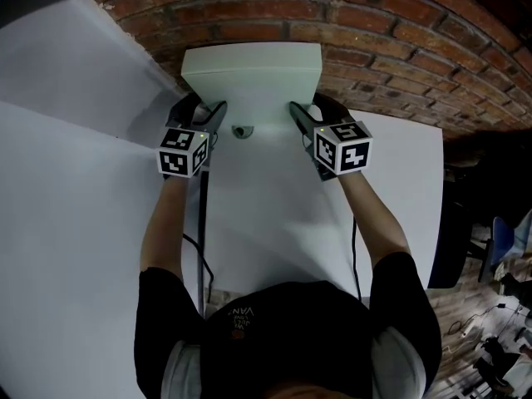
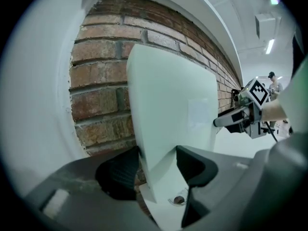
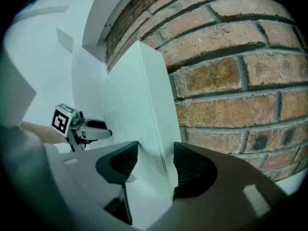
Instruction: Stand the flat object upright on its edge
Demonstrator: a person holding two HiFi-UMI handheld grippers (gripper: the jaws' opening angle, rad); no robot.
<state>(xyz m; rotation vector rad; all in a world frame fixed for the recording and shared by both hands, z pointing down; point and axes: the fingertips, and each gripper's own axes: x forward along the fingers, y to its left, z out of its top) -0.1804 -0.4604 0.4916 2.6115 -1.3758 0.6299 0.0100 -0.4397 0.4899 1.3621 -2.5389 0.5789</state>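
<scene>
The person is gripping a flat white box [image 1: 251,81] by its two short ends, with one gripper at each end. The box is standing on its long edge at the far side of the white counter [image 1: 274,223], its broad face turned toward the person, just in front of the brick wall [image 1: 391,32]. It is looking upright or nearly so; whether it is touching the bricks cannot be told. The left gripper [image 1: 218,111] is pinching the box's left end, and in the left gripper view its fingers [image 2: 118,172] are pressing against both faces. The right gripper [image 1: 297,111] is clamping the right end in the same way, its fingers [image 3: 192,170] bearing on the front and back of the box. A small round thing [image 1: 241,131] is lying on the counter just before the box, between the two grippers.
</scene>
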